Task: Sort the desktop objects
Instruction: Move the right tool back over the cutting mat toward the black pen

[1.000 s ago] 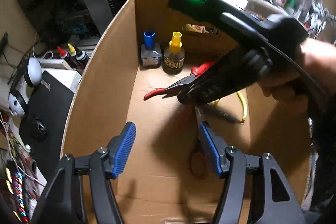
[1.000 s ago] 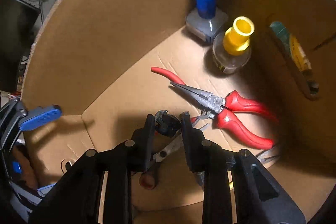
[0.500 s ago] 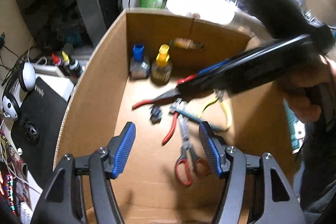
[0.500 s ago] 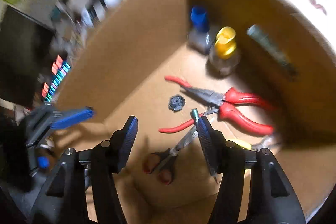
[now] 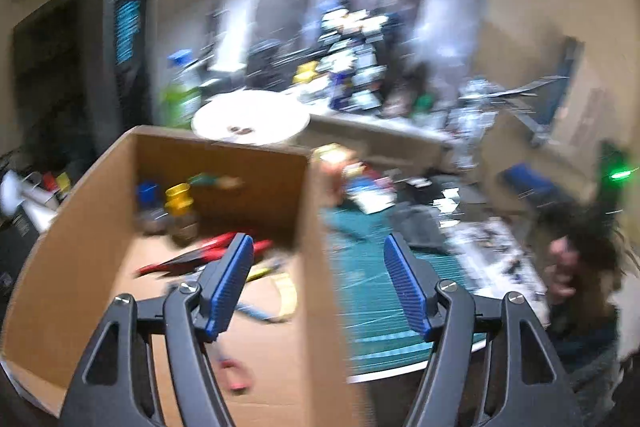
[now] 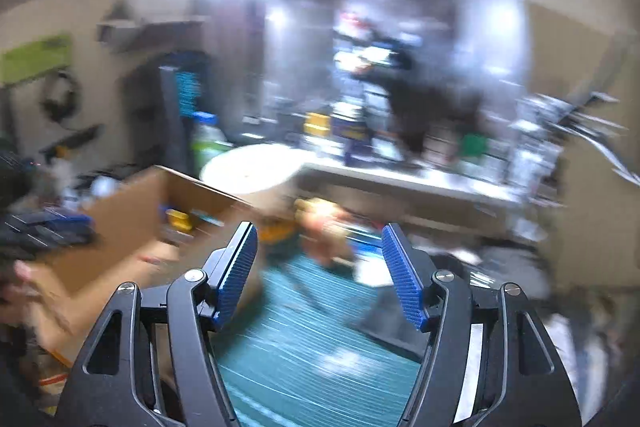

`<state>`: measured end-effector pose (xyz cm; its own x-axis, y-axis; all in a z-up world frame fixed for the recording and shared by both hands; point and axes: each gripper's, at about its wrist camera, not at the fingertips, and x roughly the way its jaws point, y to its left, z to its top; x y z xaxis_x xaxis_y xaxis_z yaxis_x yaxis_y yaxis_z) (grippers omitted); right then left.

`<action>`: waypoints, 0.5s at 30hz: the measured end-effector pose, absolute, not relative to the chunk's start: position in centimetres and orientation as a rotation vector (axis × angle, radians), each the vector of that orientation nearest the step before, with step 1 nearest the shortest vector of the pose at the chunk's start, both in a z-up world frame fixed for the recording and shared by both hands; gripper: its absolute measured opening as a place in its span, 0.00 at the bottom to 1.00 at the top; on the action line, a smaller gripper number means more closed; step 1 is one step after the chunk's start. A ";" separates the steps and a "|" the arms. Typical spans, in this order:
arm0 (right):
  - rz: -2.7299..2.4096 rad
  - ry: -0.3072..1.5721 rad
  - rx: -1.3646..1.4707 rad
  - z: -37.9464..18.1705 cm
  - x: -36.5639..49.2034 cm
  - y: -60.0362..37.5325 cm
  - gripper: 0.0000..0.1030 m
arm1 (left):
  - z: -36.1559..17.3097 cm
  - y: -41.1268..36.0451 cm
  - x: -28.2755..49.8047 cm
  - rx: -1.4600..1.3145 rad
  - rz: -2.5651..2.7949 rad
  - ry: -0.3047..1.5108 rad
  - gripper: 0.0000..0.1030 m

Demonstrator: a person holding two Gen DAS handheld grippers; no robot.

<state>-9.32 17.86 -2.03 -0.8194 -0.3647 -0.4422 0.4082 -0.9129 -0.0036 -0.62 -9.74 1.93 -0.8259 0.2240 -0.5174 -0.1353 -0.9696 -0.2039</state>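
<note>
Both views are blurred by motion. The cardboard box (image 5: 80,247) stands at the left and holds red-handled pliers (image 5: 216,245), a yellow-capped bottle (image 5: 180,207), a blue-capped bottle (image 5: 148,201) and other tools. My left gripper (image 5: 318,289) is open and empty, over the box's right wall. My right gripper (image 6: 318,277) is open and empty above the green cutting mat (image 6: 292,339), right of the box (image 6: 132,227). The right gripper's body with a green light (image 5: 618,173) shows at the far right of the left wrist view.
A green cutting mat (image 5: 368,291) lies right of the box, with cluttered small items (image 5: 472,223) beyond. A white round lid (image 5: 250,121) and a green bottle (image 5: 180,95) stand behind the box. Shelves with model kits (image 6: 376,115) fill the back.
My right gripper opened, leaving a small dark part in the box, then rose out and swung right over the mat. My left gripper also lifted and turned right.
</note>
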 end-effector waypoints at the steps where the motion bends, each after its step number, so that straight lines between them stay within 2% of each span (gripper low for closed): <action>1: -2.690 0.136 0.647 -2.8 -9.1 18.5 0.60 | 2.3 -8.1 -0.2 -0.784 2.811 -0.202 0.71; 2: -2.717 0.127 0.681 -3.7 -9.0 19.8 0.60 | 2.4 -6.8 0.0 -0.754 2.799 -0.177 0.74; 8: -2.752 0.142 0.722 -6.3 -7.6 23.2 0.58 | 0.1 0.9 -1.2 -0.719 2.705 -0.101 0.75; 11: -2.793 0.180 0.753 -7.3 -7.0 24.7 0.57 | -2.5 2.8 -3.0 -0.745 2.699 -0.086 0.75; 15: -2.810 0.122 0.777 -8.3 -7.3 26.7 0.57 | -5.3 3.9 -6.0 -0.765 2.734 -0.080 0.75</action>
